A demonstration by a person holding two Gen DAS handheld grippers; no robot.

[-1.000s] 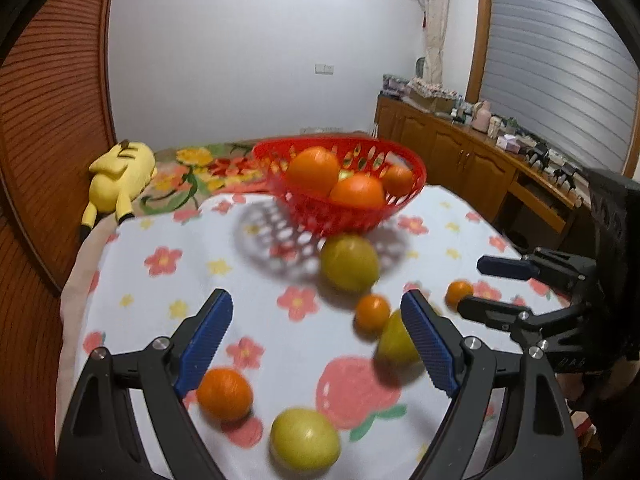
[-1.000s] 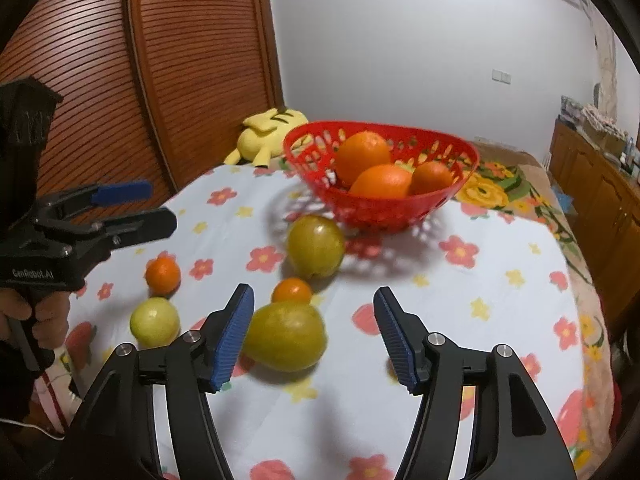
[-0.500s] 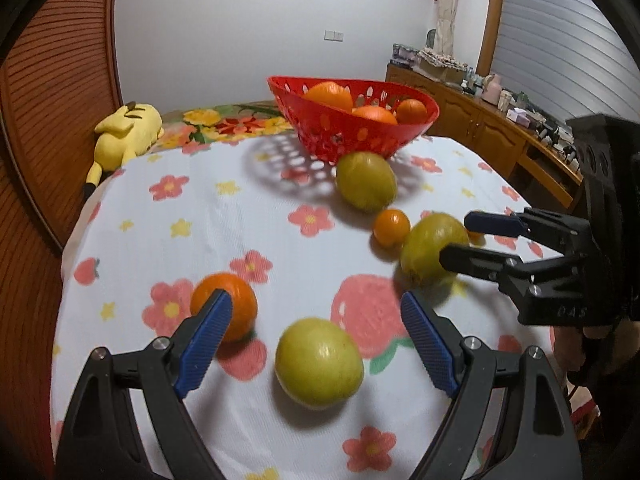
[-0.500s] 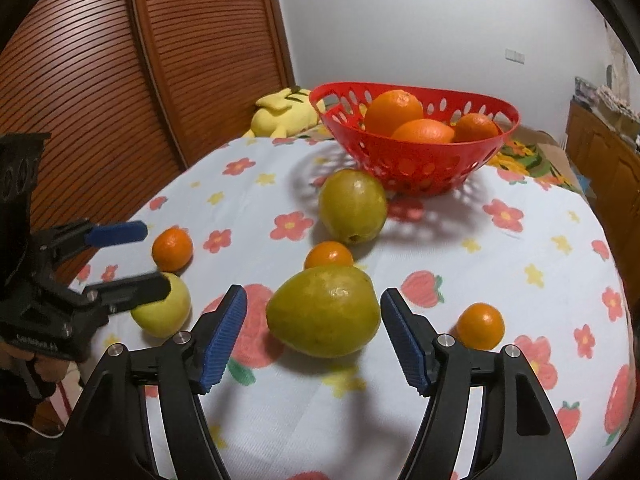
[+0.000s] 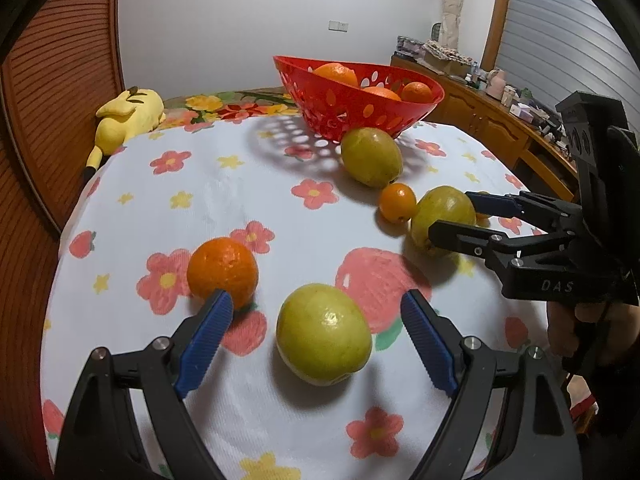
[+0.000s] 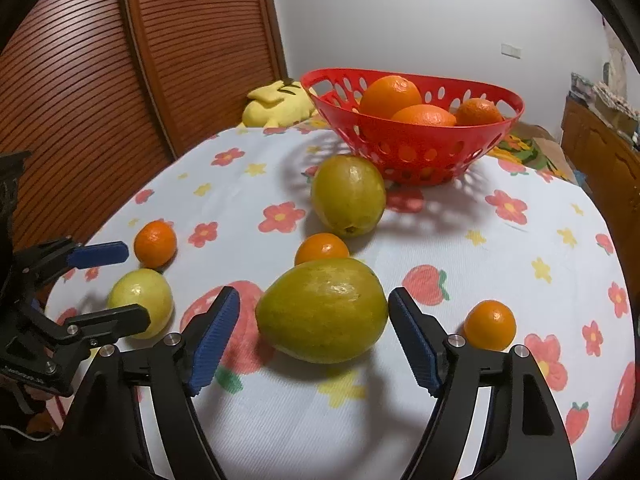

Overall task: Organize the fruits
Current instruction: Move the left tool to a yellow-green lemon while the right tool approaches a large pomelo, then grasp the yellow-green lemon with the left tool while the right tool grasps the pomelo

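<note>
1. Flowered tablecloth (image 6: 460, 248) carried loose fruit before a red basket (image 6: 416, 160)
2. Right gripper (image 6: 314, 324), jaws opening, straddled the mango (image 6: 322, 310), long axis crosswise
3. Left gripper (image 5: 316, 338), unclenched, flanked a lemon (image 5: 323, 334)

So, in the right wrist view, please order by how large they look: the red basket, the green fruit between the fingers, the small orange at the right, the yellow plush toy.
1. red basket
2. green fruit; close to the camera, so its rank is unsure
3. yellow plush toy; partly hidden behind the basket
4. small orange
</note>
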